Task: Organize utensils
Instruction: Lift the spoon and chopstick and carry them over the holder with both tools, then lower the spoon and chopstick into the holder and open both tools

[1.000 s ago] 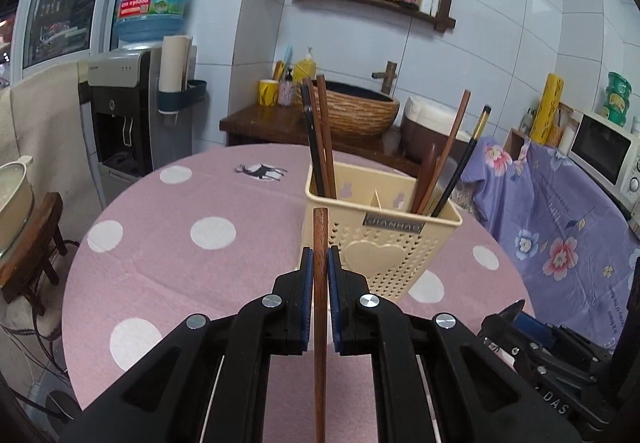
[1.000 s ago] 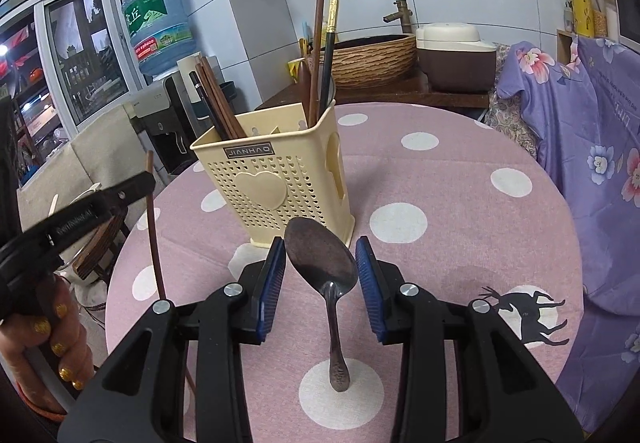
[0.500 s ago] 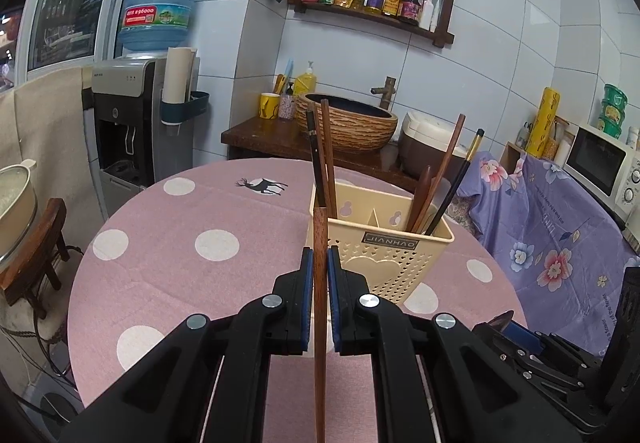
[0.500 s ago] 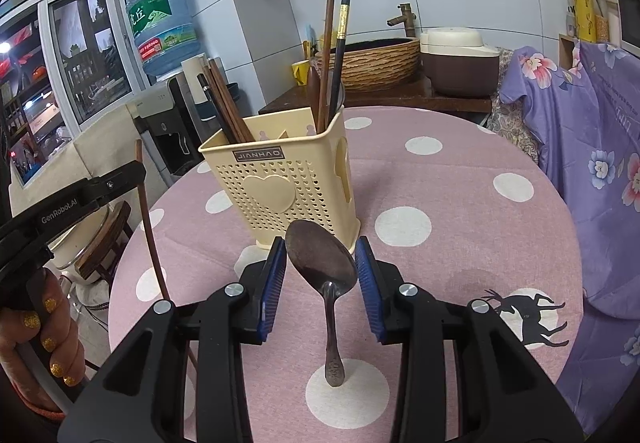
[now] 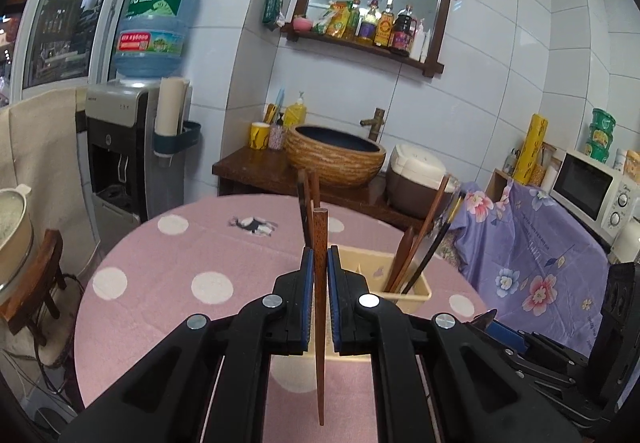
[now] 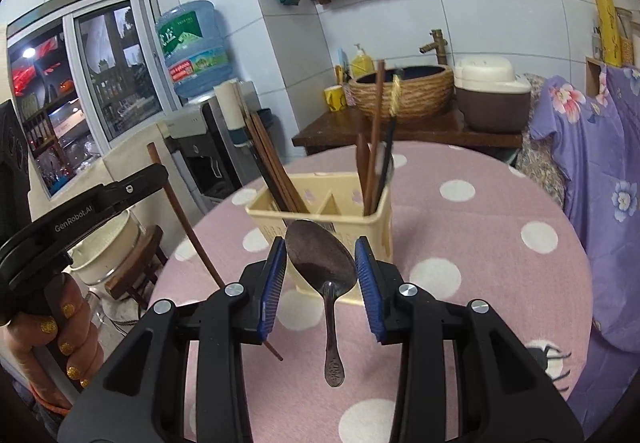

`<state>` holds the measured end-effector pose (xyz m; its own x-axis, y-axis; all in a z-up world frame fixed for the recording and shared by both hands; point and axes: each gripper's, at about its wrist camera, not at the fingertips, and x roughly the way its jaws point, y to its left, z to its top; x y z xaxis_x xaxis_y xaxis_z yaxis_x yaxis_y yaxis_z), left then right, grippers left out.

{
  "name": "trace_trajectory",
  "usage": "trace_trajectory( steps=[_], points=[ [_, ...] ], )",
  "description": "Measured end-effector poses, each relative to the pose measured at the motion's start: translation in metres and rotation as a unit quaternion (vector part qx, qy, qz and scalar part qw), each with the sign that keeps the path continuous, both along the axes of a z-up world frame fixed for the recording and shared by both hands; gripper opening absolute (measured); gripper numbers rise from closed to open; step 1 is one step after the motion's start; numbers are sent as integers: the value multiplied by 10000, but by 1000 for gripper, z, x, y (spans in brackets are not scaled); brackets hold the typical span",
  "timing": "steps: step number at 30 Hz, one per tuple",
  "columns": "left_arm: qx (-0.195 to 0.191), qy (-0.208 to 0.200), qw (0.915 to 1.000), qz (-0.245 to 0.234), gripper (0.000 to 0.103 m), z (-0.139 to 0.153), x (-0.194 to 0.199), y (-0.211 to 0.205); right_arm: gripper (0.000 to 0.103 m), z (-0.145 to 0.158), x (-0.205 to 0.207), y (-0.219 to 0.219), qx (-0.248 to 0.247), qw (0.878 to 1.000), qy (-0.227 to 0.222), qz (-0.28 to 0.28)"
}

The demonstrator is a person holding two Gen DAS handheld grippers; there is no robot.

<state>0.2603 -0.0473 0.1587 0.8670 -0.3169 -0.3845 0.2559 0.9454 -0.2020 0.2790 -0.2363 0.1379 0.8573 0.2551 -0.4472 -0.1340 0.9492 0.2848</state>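
Your left tool is closed tight on one brown chopstick, which stands nearly upright between the blue pads; its thin end hangs free above the tabletop. Your right tool is partly open and clamps a metal spoon by the two edges of its bowl, with the handle hanging down, clear of the tabletop. In the right view your left hand shows at the left edge, gripping the left tool.

Just beyond both tools stands the cream holder, divided into compartments. Several chopsticks lean in its left compartment, and a few more in the right one. The first group rises directly behind your held chopstick in the left view. The pink dotted cloth near the holder is bare. Behind the tabletop there are a basket sink, a rice cooker and a water dispenser.
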Motion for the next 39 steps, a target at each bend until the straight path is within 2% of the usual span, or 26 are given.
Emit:
trace_trajectory(
  steps=[4, 10, 15, 20, 28, 35, 39],
  points=[
    [-118, -127, 9997, -145, 8, 32, 8, 0, 36, 37, 12, 0, -38, 9996, -279, -17],
    [-227, -610, 9979, 72, 8, 96, 28, -2, 36, 98, 41, -2, -121, 9966, -787, -209],
    [-343, -839, 9953, 342, 8, 118, 52, -9, 36, 116, 68, -1, -155, 9942, -977, -425],
    [-302, -776, 9950, 555, 8, 89, 70, -17, 36, 94, 82, 9, -401, 9924, -1004, -594],
    [-163, -186, 9982, 549, 8, 21, 80, -19, 36, 30, 83, 17, -565, 9927, -739, -770],
    [-115, 229, 9983, 516, 8, -18, 84, -18, 36, -8, 81, 20, -607, 9938, -428, -830],
    [64, 51, 9982, 590, 8, -23, 78, -21, 36, -24, 82, 22, -661, 9939, -288, -840]
  ],
)
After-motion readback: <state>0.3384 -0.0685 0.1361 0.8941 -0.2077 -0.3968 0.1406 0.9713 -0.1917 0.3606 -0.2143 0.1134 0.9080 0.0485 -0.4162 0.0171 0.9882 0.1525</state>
